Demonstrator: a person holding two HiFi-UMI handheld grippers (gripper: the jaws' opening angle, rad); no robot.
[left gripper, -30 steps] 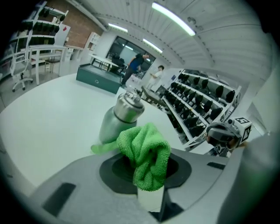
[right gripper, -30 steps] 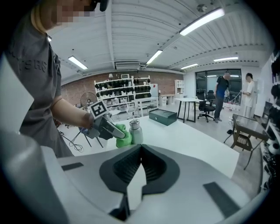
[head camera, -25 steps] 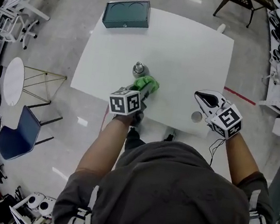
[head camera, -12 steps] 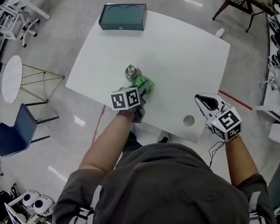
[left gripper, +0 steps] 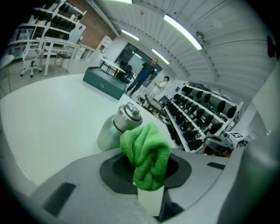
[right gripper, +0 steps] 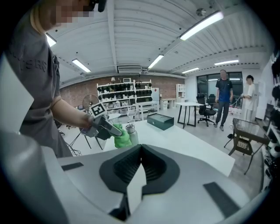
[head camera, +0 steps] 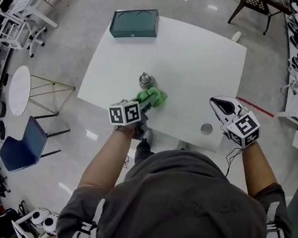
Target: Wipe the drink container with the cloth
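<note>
- The cloth (left gripper: 146, 155) covers the left gripper's (left gripper: 150, 192) jaw tips.
- The bottle's (left gripper: 114, 129) base is hidden behind the gripper body, and its right side behind the cloth.
- Whether cloth and bottle touch is unclear.
- The distant people (left gripper: 146, 74) are too small to detail.

My right gripper (right gripper: 136, 183) has its jaws together, empty. At eleven o'clock, my left gripper (right gripper: 116, 131) holds a crumpled green cloth (right gripper: 121, 140) against the silver metal bottle (right gripper: 133, 134) on the white table (right gripper: 183, 144).
</note>
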